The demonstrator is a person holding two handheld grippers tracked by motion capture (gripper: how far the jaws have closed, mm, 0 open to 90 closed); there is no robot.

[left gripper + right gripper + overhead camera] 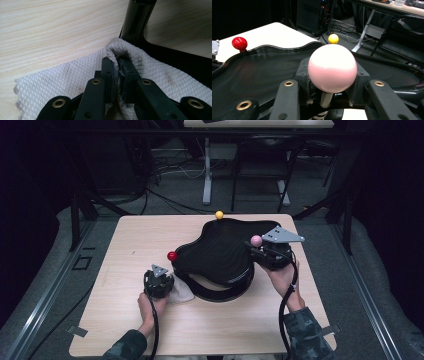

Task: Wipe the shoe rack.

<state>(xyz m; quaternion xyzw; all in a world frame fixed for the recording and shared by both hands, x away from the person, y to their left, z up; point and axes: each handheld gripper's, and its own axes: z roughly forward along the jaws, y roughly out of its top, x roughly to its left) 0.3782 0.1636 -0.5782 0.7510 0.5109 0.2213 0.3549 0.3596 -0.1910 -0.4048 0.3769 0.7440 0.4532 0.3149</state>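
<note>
A black, three-lobed tray point(220, 252) stands on a ring base in the middle of the wooden table point(150, 235). Ball knobs sit on its rim: red point(171, 255) at the left, yellow point(219, 214) at the far edge, pink point(256, 240) at the right. My right gripper point(265, 251) is shut on the stem under the pink knob point(332, 67); the red knob point(239, 43) and yellow knob point(333, 38) lie beyond it. My left gripper point(159, 281) is low on the table by the tray's near-left side. It point(117, 65) is shut on a raised fold of white waffle cloth point(62, 77), next to a black post point(137, 17).
The cloth point(181, 293) lies flat between the left gripper and the tray's base point(220, 294). Bare tabletop runs along the near edge and far left. Beyond the table, desk legs point(207, 175), a chair frame and cables stand on the grey floor.
</note>
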